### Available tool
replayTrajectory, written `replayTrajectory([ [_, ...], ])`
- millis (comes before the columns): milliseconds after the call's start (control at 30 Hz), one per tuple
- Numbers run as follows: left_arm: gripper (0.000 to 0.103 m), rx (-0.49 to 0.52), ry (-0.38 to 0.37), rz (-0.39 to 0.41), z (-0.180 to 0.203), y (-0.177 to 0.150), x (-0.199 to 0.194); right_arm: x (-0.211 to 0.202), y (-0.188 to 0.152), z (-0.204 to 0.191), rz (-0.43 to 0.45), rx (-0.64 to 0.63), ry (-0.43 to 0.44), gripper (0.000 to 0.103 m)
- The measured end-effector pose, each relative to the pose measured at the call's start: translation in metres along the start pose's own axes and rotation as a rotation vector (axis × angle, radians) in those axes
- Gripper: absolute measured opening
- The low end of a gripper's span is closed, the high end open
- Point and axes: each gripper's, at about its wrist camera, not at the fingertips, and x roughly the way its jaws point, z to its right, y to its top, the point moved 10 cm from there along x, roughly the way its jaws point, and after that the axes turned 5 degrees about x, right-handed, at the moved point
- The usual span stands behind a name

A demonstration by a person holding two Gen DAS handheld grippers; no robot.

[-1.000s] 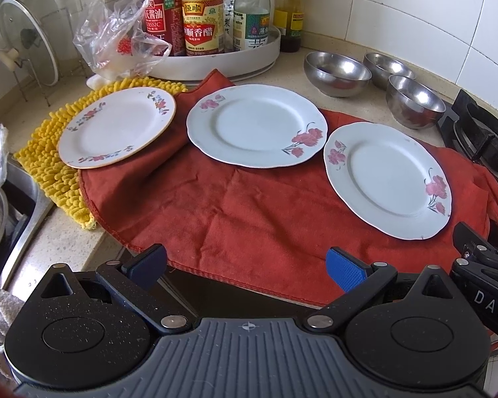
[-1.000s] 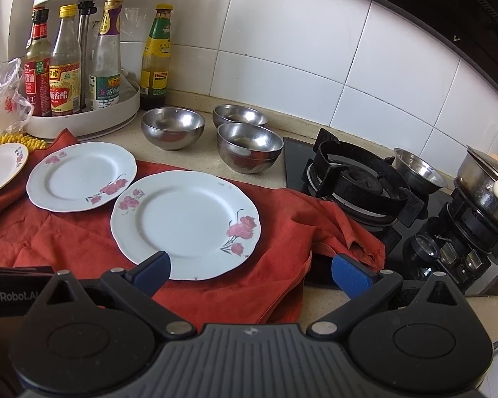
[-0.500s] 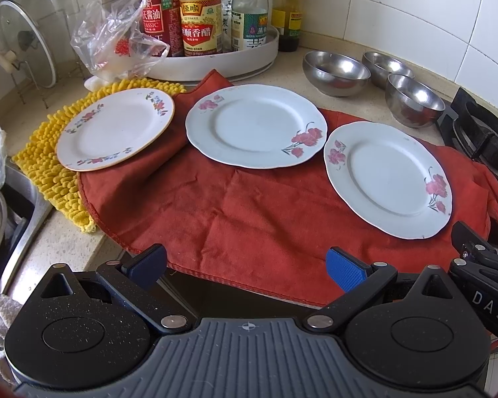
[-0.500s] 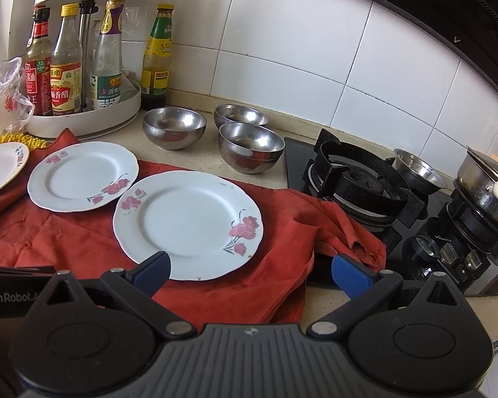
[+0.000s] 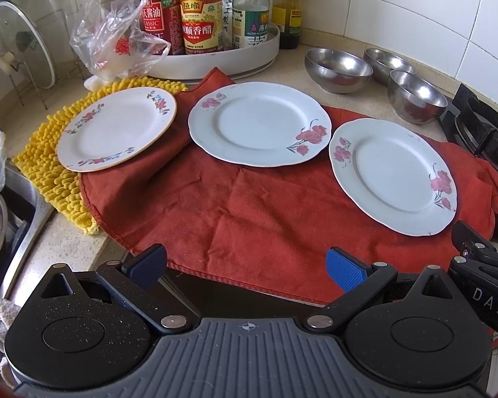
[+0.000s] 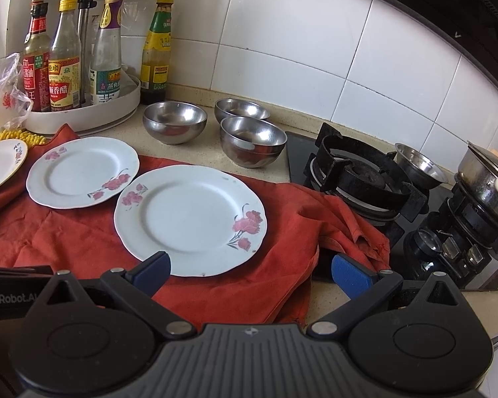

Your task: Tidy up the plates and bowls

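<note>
- Red cloth [image 5: 235, 205] spreads ahead of both grippers, wrinkled, bunched at the stove [image 6: 358, 179] edge; risk: a snagged fold drags every plate on it.
- Mid plate [image 5: 259, 122], dead ahead of left gripper [image 5: 245, 263], flat on cloth, rim close to right plate [image 5: 393, 175]; can't tell if they touch. Risk: rims clack when one lifts.
- Right plate [image 6: 189, 219] just past right gripper [image 6: 250, 270], its near rim by the left finger pad [image 6: 152, 270]. Lies flat, so a finger must get under the rim; a shallow bite on glazed china could slip and drop it.
- Small plate [image 5: 116, 129], ahead-left of left gripper, half on yellow mat [image 5: 40, 169], half on cloth; probably tilted, may rock if another is stacked on it.
- Three steel bowls [image 6: 174, 121] [image 6: 242, 109] [image 6: 253, 139], beyond the plates on bare counter, the right two touching or nearly. Round smooth walls, likely to skid when pinched.
- Bottles [image 6: 64, 63] on turntable, far left of right gripper; a wide swing could knock them.
- Both grippers spread wide, holding nothing, hovering at the counter's near edge. Nothing stacked yet.
</note>
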Motion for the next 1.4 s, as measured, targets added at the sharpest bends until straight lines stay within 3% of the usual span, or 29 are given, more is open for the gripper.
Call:
replayTrajectory([
  [167,0.103,-0.001,-0.020,-0.021,0.003,-0.002,0.010,0.013,-0.001,0.007,-0.029,-0.007,-0.022,0.102],
  [400,0.103,0.017,0.014,-0.002,0.005,0.014,0.022,0.043,0.017,0.012,-0.033,-0.025,-0.004,0.102],
  [833,0.103,0.066,-0.032,-0.064,0.051,0.038,0.059,0.100,0.037,0.034,-0.068,-0.046,0.017,0.102],
  [967,0.103,0.072,-0.017,-0.040,0.059,0.049,0.062,0.116,0.041,0.036,-0.080,-0.052,0.039,0.102],
  [1400,0.103,0.107,0.036,-0.069,0.070,0.061,0.078,0.146,0.049,0.032,-0.101,-0.087,0.098,0.102],
])
